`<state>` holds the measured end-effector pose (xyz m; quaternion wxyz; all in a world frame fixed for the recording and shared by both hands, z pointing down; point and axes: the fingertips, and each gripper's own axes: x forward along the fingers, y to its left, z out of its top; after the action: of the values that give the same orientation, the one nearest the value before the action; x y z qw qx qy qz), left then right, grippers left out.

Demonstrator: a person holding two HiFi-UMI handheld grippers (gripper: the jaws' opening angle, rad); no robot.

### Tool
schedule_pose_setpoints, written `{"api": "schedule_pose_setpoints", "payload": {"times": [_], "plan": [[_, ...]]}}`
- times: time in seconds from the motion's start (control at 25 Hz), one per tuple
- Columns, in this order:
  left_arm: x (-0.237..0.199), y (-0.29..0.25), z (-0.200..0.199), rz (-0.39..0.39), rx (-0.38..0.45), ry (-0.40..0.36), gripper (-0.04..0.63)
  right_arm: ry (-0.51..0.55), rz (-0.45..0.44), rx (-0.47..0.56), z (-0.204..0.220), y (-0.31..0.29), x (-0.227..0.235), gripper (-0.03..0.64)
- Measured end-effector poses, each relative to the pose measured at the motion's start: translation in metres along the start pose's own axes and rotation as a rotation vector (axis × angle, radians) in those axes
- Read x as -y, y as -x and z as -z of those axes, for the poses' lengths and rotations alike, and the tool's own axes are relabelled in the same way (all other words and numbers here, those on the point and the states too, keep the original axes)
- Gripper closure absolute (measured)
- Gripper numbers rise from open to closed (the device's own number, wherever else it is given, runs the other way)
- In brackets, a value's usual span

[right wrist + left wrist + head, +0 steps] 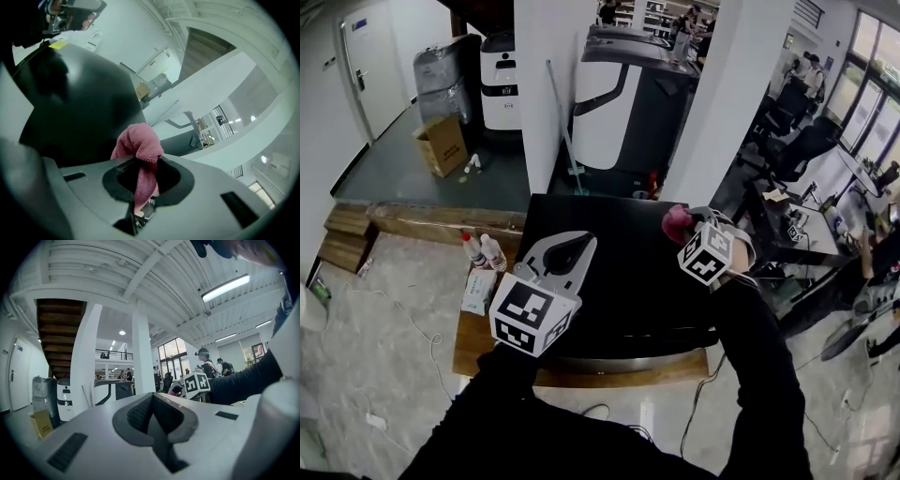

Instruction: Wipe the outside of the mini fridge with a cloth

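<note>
Left tongs (574, 248) are sitting clenched shut and empty above the left side of the fridge (628, 291), with the dark-sleeved arm reaching forward. Right tongs (686, 228) are clamping a bunched pink cloth (676, 220) at the glossy black top's far right edge. The fridge is standing on a wooden table (473, 342).

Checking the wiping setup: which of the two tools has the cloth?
The right tool: its jaws are shut on the pink cloth, by the black fridge. The left tool is shut with nothing between its jaws.
</note>
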<state>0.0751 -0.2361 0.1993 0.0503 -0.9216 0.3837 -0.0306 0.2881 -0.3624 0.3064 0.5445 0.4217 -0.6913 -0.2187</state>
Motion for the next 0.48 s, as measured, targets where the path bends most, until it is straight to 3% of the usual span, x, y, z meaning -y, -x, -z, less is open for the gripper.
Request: {"api": "schedule_pose_setpoints", "payload": {"times": [0.48], "plan": [[-0.037, 0.096, -0.009, 0.078, 0.056, 0.025, 0.591, -0.012, 0.106, 0.146, -0.14, 0.138, -0.04, 0.568]]}}
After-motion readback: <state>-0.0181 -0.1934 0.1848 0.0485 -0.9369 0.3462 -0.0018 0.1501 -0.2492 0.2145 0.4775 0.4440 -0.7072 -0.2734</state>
